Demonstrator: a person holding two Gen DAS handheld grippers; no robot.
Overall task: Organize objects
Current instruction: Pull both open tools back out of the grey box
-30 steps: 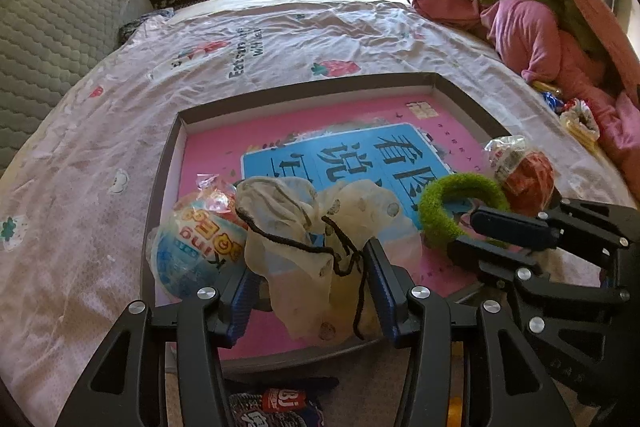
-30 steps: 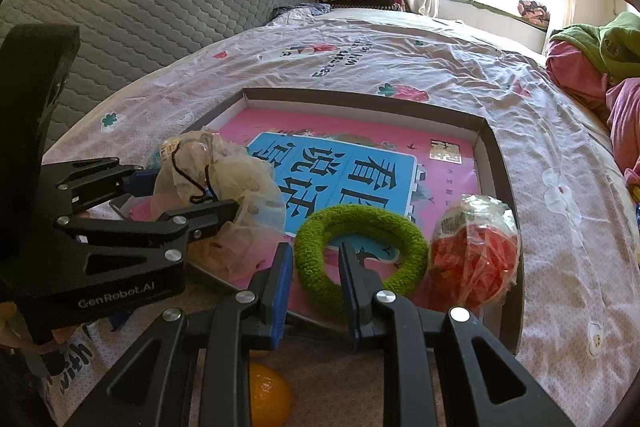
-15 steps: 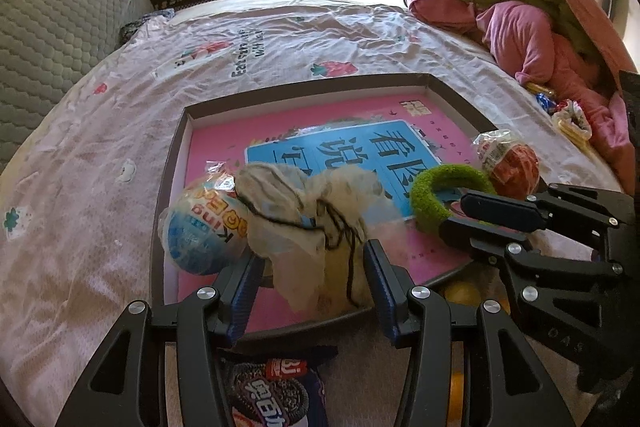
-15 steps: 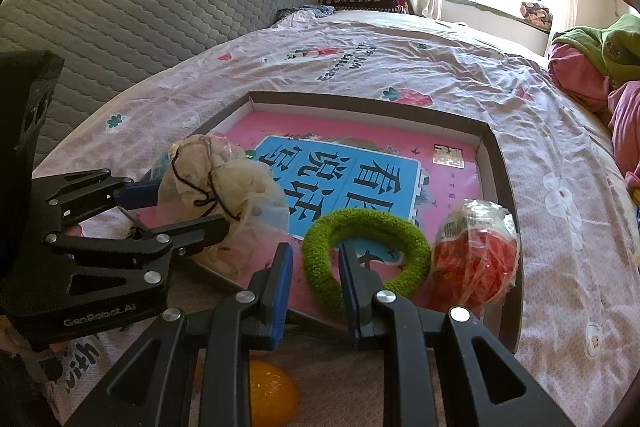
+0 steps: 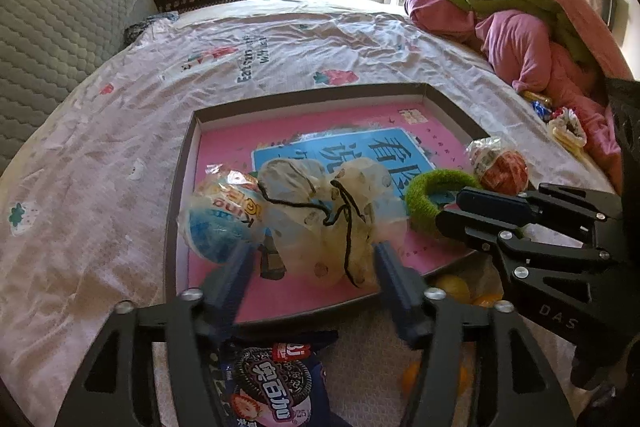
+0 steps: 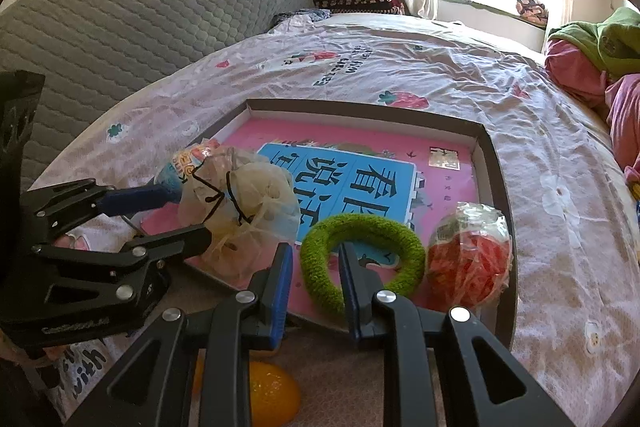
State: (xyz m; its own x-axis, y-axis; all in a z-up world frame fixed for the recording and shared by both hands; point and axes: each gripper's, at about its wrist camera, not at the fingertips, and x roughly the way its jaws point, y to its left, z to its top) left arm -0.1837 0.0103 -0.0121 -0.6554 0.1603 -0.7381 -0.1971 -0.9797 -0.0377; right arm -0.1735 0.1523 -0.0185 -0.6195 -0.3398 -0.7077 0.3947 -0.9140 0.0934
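On the bed lay a shallow pink-floored box (image 5: 182, 187). The left gripper (image 5: 312, 259), jaws just widening, straddled a translucent drawstring pouch (image 5: 320, 211) without pressing it; it might topple out.

Left claw (image 5: 312, 263) just opening – mesh pouch (image 5: 332, 211) between (tray (image 5: 180, 195)).

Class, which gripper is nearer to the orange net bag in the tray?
Right. The right gripper grips the green ring beside the orange net bag; the left gripper straddles the beige pouch farther away.
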